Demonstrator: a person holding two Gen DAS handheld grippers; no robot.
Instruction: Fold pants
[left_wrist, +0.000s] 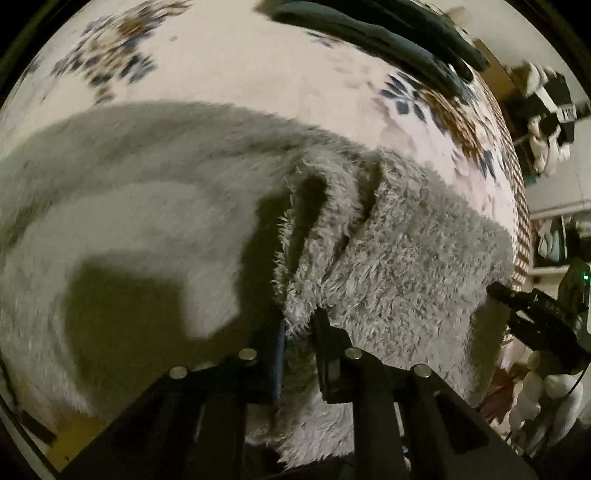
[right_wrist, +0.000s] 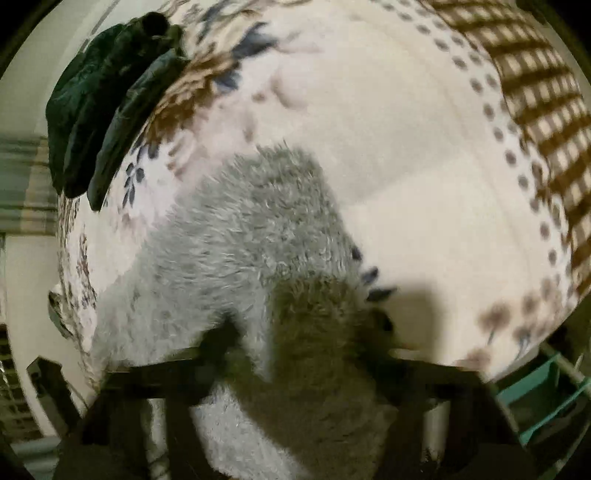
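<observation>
fluffy grey pants (left_wrist: 388, 258) pinched in left gripper (left_wrist: 297, 328); right gripper (right_wrist: 306, 332) spread wide over them on floral bed (right_wrist: 406, 147), view blurred.

1. A home bedroom is showing: a bed (right_wrist: 406, 147) is lying under a cream floral bedspread (left_wrist: 258, 55) with a brown checked border.
2. Dark folded clothes (right_wrist: 103, 110) are resting on it.
3. Household clutter (left_wrist: 546, 110) is crowding the side.

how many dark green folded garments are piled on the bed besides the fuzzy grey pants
3 show: dark green garments overlapping in one pile at the far edge of the floral bedspread, beyond the grey fuzzy pants. More may be hidden underneath.
</observation>
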